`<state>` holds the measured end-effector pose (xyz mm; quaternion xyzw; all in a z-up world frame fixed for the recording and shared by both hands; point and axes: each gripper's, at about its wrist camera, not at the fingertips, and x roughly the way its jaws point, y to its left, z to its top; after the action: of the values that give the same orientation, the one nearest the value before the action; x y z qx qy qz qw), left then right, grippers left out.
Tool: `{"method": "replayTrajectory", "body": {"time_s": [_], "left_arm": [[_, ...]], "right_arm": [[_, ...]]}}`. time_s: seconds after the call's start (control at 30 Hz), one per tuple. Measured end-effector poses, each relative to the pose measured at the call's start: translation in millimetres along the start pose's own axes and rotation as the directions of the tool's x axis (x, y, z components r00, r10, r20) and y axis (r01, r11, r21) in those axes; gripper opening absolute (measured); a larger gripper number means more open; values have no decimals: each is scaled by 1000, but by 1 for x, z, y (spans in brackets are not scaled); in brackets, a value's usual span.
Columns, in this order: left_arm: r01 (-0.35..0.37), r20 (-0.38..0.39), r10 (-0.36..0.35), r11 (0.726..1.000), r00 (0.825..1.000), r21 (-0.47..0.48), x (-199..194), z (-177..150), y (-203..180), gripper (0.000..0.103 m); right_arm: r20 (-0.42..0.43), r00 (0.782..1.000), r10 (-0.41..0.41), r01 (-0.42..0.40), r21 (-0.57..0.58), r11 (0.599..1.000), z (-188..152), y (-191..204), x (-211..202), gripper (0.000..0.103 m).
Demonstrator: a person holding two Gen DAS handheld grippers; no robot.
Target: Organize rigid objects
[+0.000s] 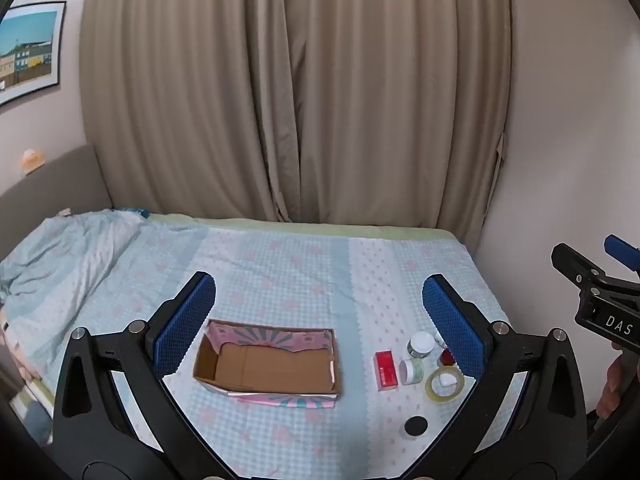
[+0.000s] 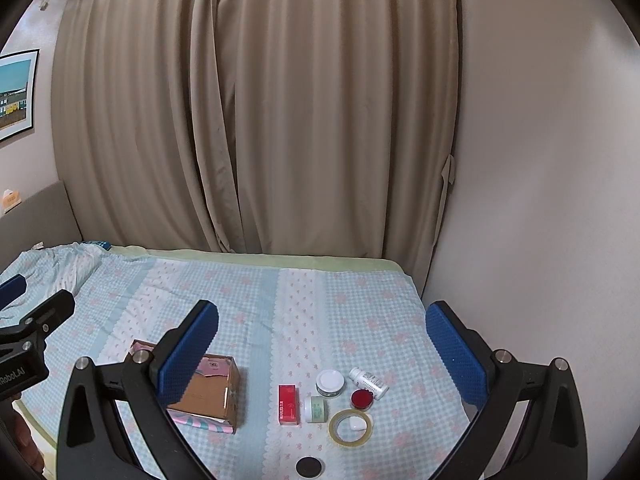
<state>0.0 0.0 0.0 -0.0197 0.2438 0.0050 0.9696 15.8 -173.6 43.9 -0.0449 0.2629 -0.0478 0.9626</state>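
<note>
An empty cardboard box (image 1: 267,364) (image 2: 216,394) lies on the bed. To its right sit a red carton (image 1: 386,370) (image 2: 289,404), a white-lidded jar (image 1: 420,344) (image 2: 330,382), a small green jar on its side (image 1: 412,371) (image 2: 316,409), a red-capped item (image 2: 362,399), a white bottle lying down (image 2: 369,382), a tape ring (image 1: 445,384) (image 2: 351,427) with a small white piece inside, and a black-lidded jar (image 1: 415,426) (image 2: 309,466). My left gripper (image 1: 320,324) hovers open above the box. My right gripper (image 2: 322,344) hovers open above the small items. Neither holds anything.
The bed (image 1: 280,272) carries a light blue checked cover, with a crumpled quilt (image 1: 60,256) at the far left. Beige curtains (image 1: 296,92) hang behind it and a wall (image 2: 540,200) closes the right side. A framed picture (image 1: 28,52) hangs at left.
</note>
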Motion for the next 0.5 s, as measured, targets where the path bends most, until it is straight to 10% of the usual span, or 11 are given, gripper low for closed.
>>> {"method": "replayTrajectory", "body": {"time_s": [0.5], "left_arm": [[4,0,-4,1000,1000,0,1,3,0,103]], "right_arm": [[-4,1000,-1,1,13,1000,4,-2,-5,103]]}}
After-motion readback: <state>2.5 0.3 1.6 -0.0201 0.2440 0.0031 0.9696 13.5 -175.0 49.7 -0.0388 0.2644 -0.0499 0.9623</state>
